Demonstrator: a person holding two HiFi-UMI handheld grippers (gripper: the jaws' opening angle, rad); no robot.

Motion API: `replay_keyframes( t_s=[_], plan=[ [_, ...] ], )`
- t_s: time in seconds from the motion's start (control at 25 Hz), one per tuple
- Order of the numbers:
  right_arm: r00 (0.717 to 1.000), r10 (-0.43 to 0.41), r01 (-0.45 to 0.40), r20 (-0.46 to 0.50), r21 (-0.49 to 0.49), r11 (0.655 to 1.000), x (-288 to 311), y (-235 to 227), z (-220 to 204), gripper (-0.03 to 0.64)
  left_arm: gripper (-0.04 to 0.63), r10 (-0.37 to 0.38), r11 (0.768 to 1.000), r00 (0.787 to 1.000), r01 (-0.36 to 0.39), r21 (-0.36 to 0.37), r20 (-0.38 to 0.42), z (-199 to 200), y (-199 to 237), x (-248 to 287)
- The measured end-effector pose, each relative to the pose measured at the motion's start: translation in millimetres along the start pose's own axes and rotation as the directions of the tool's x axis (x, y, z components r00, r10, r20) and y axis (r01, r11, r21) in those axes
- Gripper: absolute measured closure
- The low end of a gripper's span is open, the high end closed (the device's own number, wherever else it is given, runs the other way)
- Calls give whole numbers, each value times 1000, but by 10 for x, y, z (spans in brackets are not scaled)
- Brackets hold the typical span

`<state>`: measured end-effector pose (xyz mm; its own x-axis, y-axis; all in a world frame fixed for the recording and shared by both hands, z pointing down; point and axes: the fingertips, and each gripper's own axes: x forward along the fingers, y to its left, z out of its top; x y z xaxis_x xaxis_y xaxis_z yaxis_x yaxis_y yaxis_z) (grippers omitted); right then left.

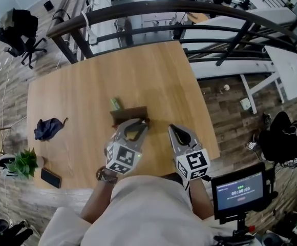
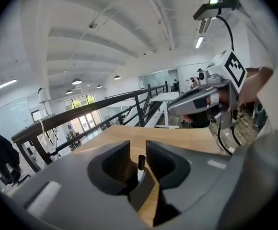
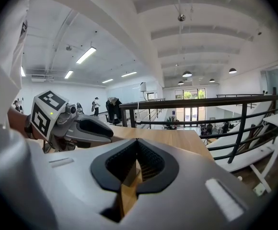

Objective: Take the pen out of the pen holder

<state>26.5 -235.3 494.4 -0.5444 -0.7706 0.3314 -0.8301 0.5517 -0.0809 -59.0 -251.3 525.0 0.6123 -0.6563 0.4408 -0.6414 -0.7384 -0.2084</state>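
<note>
A dark brown pen holder (image 1: 129, 114) stands on the wooden table (image 1: 77, 96), just in front of my left gripper (image 1: 138, 123). In the left gripper view a pen (image 2: 141, 163) with a black top stands upright out of the holder (image 2: 146, 195), in line with the gap of the left gripper (image 2: 138, 150). The jaws stand apart and the pads do not press on the pen. My right gripper (image 1: 173, 128) hovers to the right of the holder with nothing in it. Its jaw tips meet in the right gripper view (image 3: 136, 143).
A small green object (image 1: 116, 104) lies by the holder's far left corner. A dark blue cloth (image 1: 49, 128), a potted plant (image 1: 23, 163) and a phone (image 1: 51, 177) sit at the table's left. A black railing (image 1: 189, 9) runs behind. A monitor (image 1: 239, 191) stands at the right.
</note>
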Motion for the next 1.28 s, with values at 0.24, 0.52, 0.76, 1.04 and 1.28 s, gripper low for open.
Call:
replay_keyframes(
  t_s=[0.24, 0.52, 0.76, 1.04, 1.28],
  plan=[
    [999, 10, -8, -48, 32, 999, 93, -2, -180, 614, 469, -62, 997, 994, 66, 40, -93, -244, -97, 169],
    [993, 25, -19, -117, 49, 999, 119, -4, -383, 614, 469, -65, 988, 977, 92, 123, -202, -462, -136, 340],
    [989, 39, -31, -142, 59, 998, 124, 3, -468, 615, 473, -64, 980, 963, 110, 166, -260, -584, -187, 430],
    [985, 45, -33, -164, 74, 997, 95, 28, -552, 614, 483, -50, 975, 957, 108, 194, -285, -613, -176, 531],
    [984, 52, -40, -172, 76, 996, 107, 52, -589, 614, 509, -42, 972, 953, 108, 208, -299, -648, -161, 576]
  ],
)
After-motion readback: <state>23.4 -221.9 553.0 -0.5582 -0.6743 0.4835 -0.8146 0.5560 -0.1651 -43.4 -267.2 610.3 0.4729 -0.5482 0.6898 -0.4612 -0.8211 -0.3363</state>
